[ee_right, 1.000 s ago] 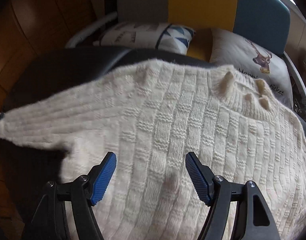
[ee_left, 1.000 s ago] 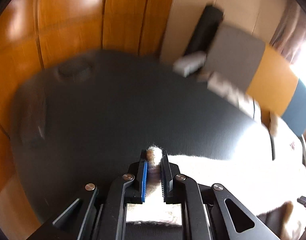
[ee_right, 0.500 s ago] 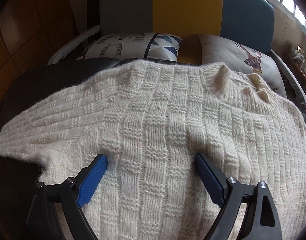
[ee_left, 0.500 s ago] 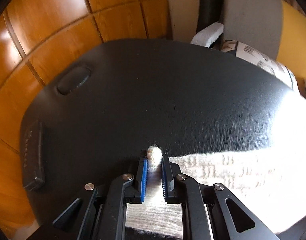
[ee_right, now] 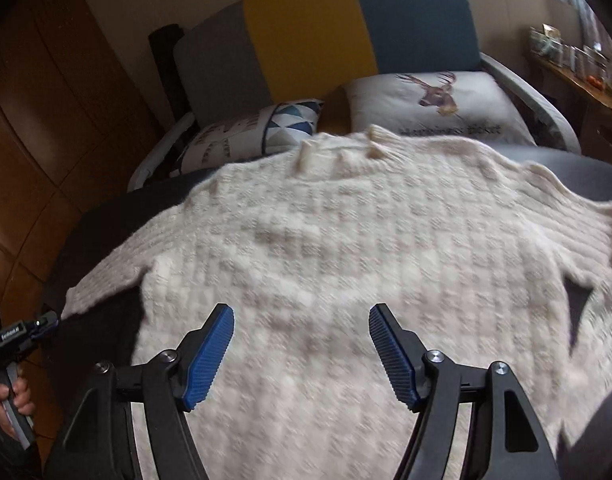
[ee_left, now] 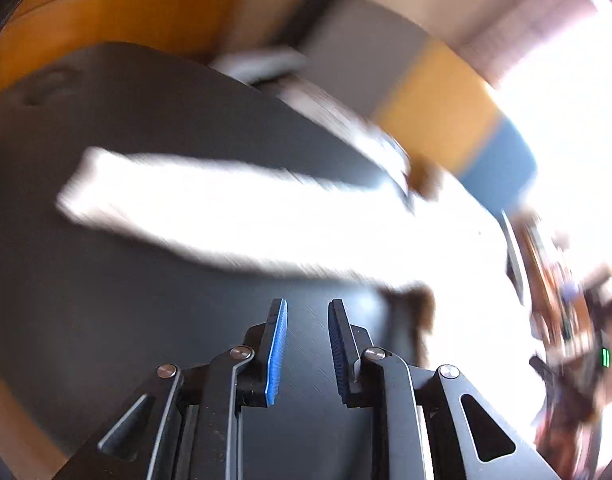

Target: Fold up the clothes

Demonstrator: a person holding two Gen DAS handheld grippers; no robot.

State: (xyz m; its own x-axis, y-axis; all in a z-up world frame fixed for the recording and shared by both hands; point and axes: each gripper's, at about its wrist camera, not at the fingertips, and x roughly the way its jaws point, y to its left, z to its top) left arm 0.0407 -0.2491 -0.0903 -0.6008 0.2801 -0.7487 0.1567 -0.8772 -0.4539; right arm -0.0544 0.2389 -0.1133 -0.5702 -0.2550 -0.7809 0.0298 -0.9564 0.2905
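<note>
- The sweater (ee_right: 326, 264) was a cream knit in a blocky basket-weave pattern, ribbed along its sleeves, and lay spread flat on the dark bench (ee_right: 106, 216) with its collar toward the armchair (ee_right: 326, 40).
- In the right wrist view the right gripper (ee_right: 301, 344) hung over the lower body of the sweater, its blue-padded fingers (ee_right: 210, 356) spread wide and holding nothing.
- The left wrist view — badly blurred — showed only one sleeve (ee_left: 210, 208) stretched across the bench, washed out by glare; the left gripper (ee_left: 305, 344) had its fingers slightly apart with bare bench between them, clear of the sleeve.
- Only the right wrist view showed both sleeves, the collar, and a hand (ee_right: 14, 400) at the sweater's left side gripping the other tool's handle.
- Behind the collar, two cushions sat on the armchair: one with blue triangles (ee_right: 258, 132), one with a deer head (ee_right: 434, 108) — the script beneath the deer was too blurred to read.
</note>
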